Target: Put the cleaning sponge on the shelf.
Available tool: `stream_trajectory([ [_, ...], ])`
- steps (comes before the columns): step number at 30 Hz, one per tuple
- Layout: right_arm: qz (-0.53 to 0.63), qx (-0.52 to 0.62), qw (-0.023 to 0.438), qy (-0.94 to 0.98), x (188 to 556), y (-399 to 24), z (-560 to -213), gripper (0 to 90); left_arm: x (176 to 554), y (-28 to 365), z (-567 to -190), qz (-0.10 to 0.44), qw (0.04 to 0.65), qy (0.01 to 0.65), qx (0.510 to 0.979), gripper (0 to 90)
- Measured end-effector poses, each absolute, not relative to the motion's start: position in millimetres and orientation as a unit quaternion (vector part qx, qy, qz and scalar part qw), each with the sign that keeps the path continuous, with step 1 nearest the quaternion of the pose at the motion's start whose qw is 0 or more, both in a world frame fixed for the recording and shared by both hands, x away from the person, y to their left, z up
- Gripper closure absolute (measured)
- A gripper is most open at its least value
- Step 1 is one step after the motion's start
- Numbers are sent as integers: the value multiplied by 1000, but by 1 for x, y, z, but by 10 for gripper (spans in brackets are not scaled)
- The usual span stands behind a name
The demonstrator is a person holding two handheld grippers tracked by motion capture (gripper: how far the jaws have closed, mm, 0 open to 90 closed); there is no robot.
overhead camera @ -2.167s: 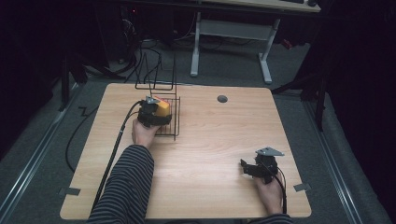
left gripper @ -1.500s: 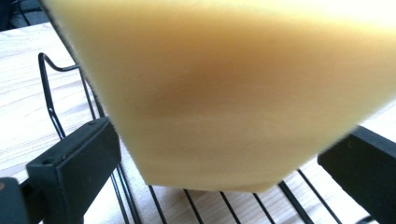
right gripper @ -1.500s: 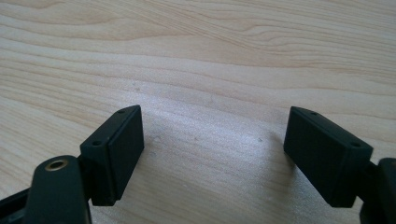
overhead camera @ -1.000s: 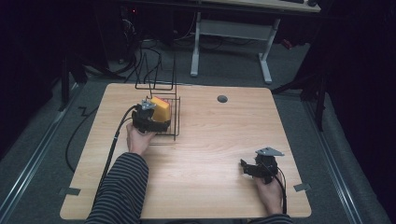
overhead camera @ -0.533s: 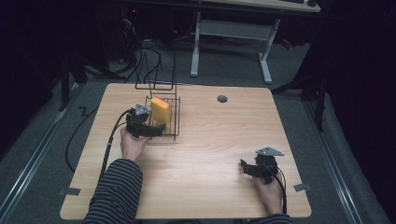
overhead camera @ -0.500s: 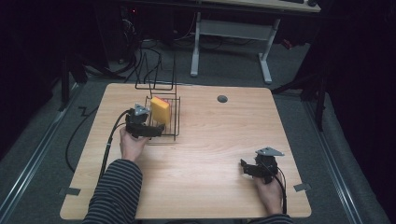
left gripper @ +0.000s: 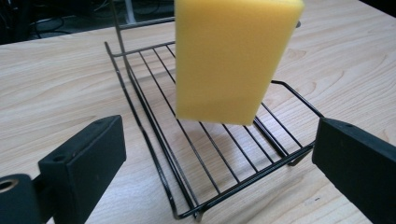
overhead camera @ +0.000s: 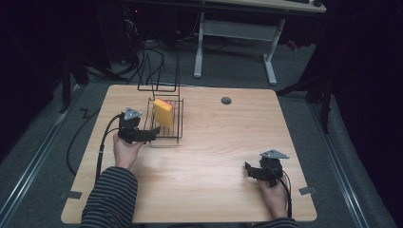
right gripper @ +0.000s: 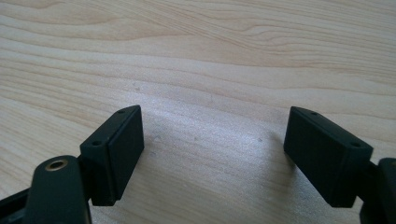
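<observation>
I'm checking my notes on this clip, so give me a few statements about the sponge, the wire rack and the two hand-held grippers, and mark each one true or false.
1. The yellow sponge stands upright in the black wire rack. True.
2. The left hand-held gripper is clamped on the sponge. False: its jaws are open and clear of the sponge, which stands beyond them.
3. The right hand-held gripper is open over bare wood. True.
4. The rack sits at the right edge of the table. False: it sits on the left half, towards the far edge.
5. The right hand-held gripper holds a second sponge. False: nothing is between its jaws.
</observation>
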State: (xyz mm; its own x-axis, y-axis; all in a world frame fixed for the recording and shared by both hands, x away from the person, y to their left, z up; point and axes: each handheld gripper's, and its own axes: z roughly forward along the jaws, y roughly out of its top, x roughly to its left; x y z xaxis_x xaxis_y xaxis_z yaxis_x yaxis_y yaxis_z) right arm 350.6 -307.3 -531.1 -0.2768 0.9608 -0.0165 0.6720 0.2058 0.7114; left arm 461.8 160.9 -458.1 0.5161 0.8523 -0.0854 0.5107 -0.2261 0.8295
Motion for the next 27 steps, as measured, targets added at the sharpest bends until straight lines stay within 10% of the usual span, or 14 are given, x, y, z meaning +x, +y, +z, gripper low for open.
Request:
stream_trajectory([
  [27, 304, 552, 238, 739, 351, -307, -531, 203, 431, 190, -440, 210, 450, 459, 736, 56],
])
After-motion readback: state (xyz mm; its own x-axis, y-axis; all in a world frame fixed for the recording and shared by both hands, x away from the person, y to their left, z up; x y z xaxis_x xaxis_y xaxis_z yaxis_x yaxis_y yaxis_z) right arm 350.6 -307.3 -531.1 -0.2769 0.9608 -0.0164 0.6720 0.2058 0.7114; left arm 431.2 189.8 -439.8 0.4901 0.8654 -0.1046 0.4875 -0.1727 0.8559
